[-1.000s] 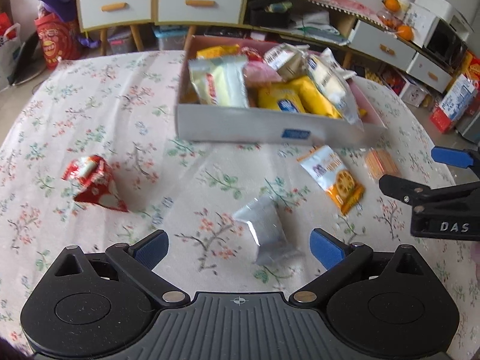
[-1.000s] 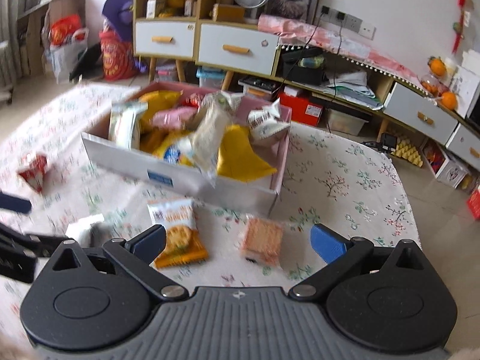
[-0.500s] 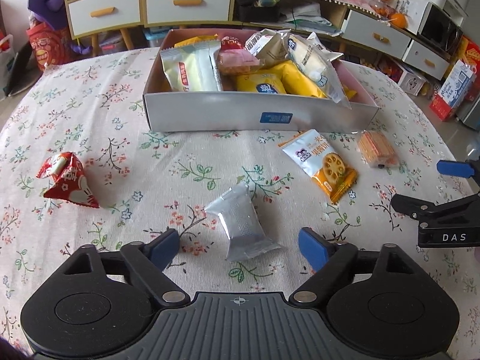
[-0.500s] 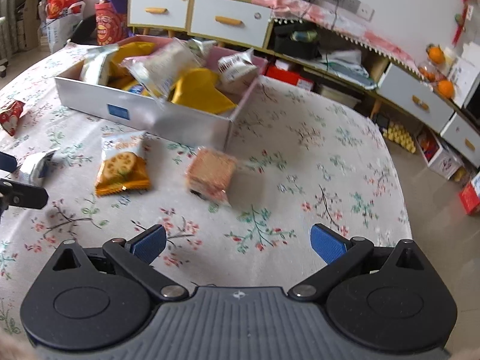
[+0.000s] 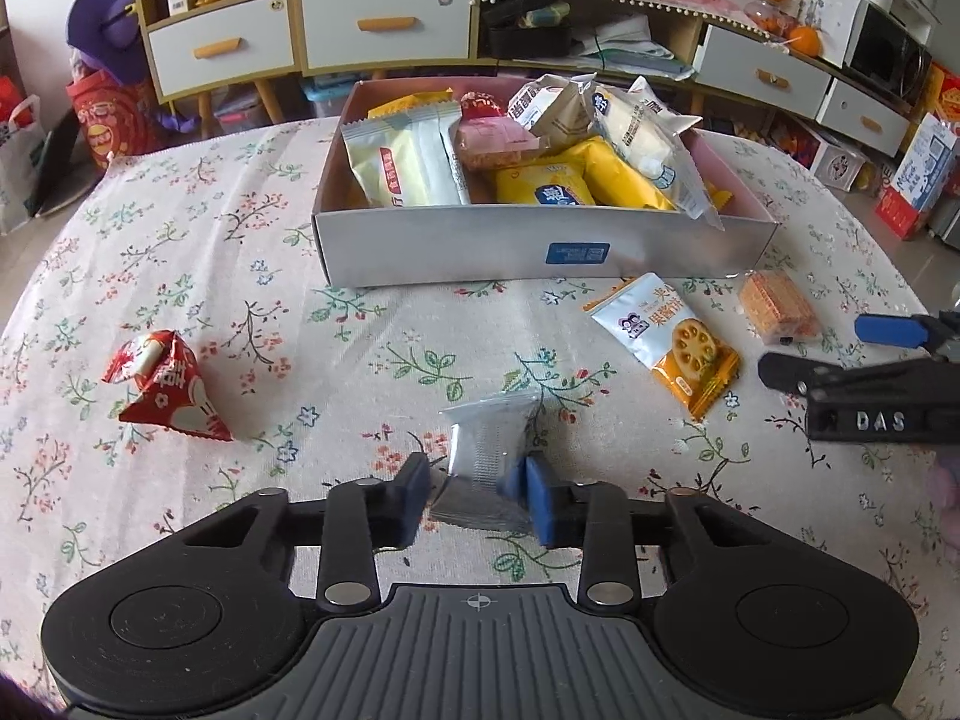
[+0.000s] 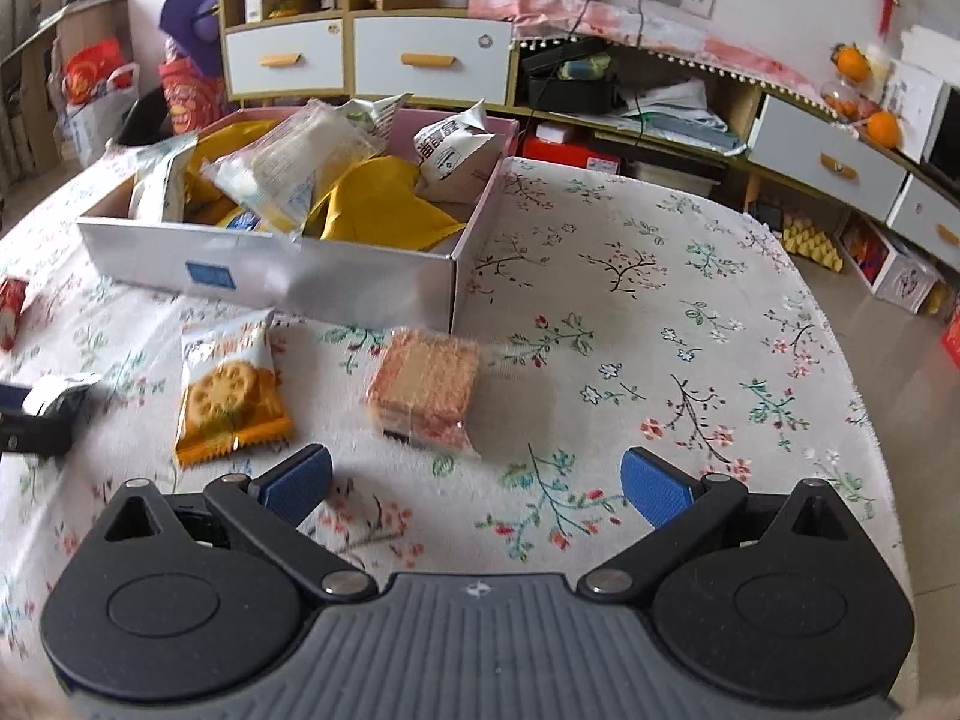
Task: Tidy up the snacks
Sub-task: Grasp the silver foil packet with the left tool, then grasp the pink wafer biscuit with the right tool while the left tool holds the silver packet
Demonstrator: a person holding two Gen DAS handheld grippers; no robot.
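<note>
Your left gripper (image 5: pixel 477 501) has just been closing, and its pads now press on the near end of the silver packet (image 5: pixel 487 450), which lies on the flowered tablecloth (image 5: pixel 180 252) in front of the box (image 5: pixel 480 246). The box is grey outside, pink inside, and piled with wrapped snacks in yellow, white and pink.

Your right gripper (image 6: pixel 474 483) stands wide open with nothing between its blue pads (image 6: pixel 651 489). It sits just short of the clear-wrapped wafer block (image 6: pixel 423 387), which lies on the cloth near the box's right corner and does not touch the fingers.

Between the two grippers lies the white-and-orange cracker packet (image 5: pixel 672 342), flat on the cloth, just beside the wafer block and just in front of the box. Far to your left, well apart from the rest, the red pyramid-shaped packet (image 5: pixel 165 387) stands on the cloth.

Behind the table are cabinets with white drawers (image 5: pixel 384 30) and orange handles.
</note>
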